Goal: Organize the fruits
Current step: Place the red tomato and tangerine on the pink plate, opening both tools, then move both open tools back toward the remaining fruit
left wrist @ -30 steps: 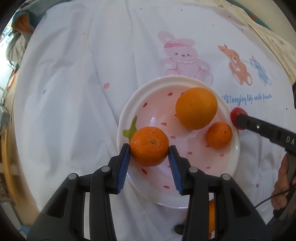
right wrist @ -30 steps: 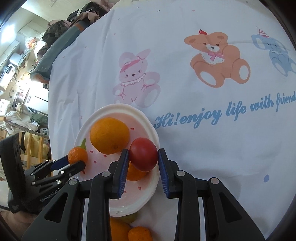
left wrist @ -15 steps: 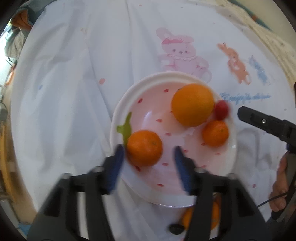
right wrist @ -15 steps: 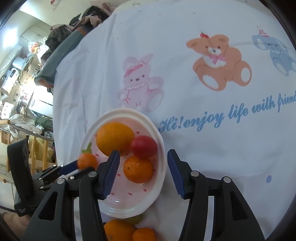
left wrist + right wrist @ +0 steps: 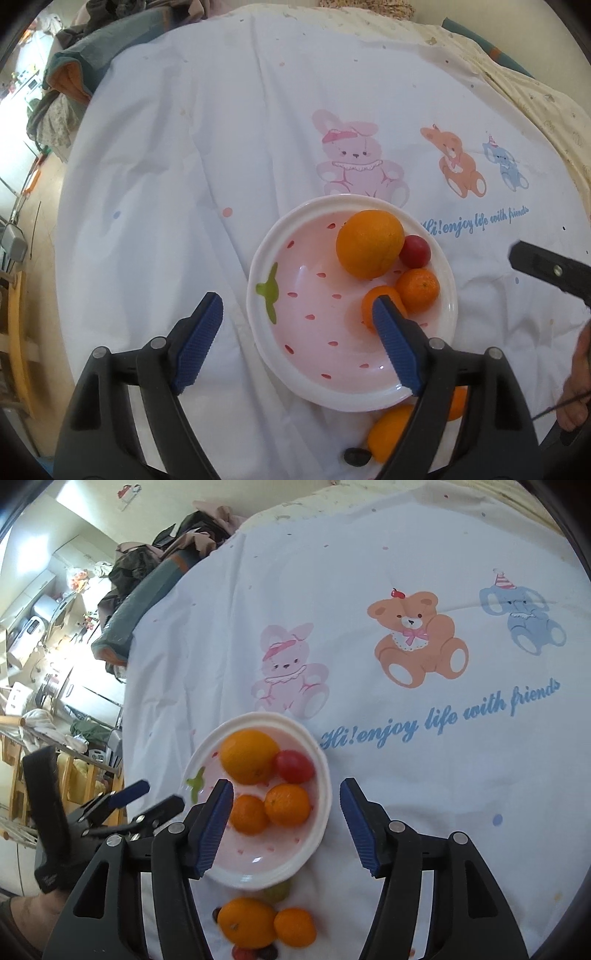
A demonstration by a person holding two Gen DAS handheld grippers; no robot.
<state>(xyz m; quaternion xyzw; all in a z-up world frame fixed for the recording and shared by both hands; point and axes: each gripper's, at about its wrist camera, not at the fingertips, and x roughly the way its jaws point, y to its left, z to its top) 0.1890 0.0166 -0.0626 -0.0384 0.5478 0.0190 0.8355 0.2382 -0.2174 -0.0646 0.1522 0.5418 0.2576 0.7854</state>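
Observation:
A white strawberry-print bowl (image 5: 284, 343) (image 5: 314, 845) sits on the cartoon-print cloth. It holds a large orange (image 5: 369, 243) (image 5: 249, 755), a red fruit (image 5: 415, 251) (image 5: 293, 766) and two mandarins (image 5: 419, 290) (image 5: 287, 804), (image 5: 373, 299) (image 5: 249, 814). My left gripper (image 5: 295, 317) is open and empty above the bowl's near left side. My right gripper (image 5: 286, 805) is open and empty above the bowl. Each gripper shows in the other's view, the left one (image 5: 147, 797) and the right one (image 5: 546, 269).
Loose fruit lies on the cloth below the bowl: an orange (image 5: 245, 921) (image 5: 388, 432), a mandarin (image 5: 295, 926), a green grape (image 5: 277, 891) and small dark fruits (image 5: 255, 952). Folded clothes (image 5: 147, 598) lie at the cloth's far left edge.
Both grippers opened and drew back. The left one let go of a mandarin, which rolled to the right in the bowl. The right one let go of the red fruit beside the large orange.

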